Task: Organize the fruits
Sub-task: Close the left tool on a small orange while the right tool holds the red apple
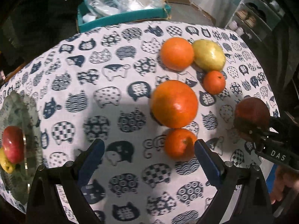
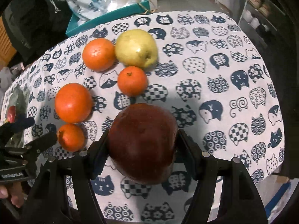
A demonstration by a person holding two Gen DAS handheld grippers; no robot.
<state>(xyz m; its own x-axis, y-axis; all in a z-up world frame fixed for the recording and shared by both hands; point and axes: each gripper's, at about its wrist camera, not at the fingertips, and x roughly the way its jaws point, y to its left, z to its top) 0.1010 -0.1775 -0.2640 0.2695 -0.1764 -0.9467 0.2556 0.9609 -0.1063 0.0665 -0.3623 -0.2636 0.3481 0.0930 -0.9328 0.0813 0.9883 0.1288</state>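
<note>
Midway through sorting, the right gripper clamps the dark red apple above the tabletop, likely bound for the glass dish, while the left gripper hangs wide and empty beside a small orange.

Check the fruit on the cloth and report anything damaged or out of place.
Nothing stands out. The oranges, mandarins and yellow apple sit whole on the cloth, and the right tool grips an intact dark red apple.
</note>
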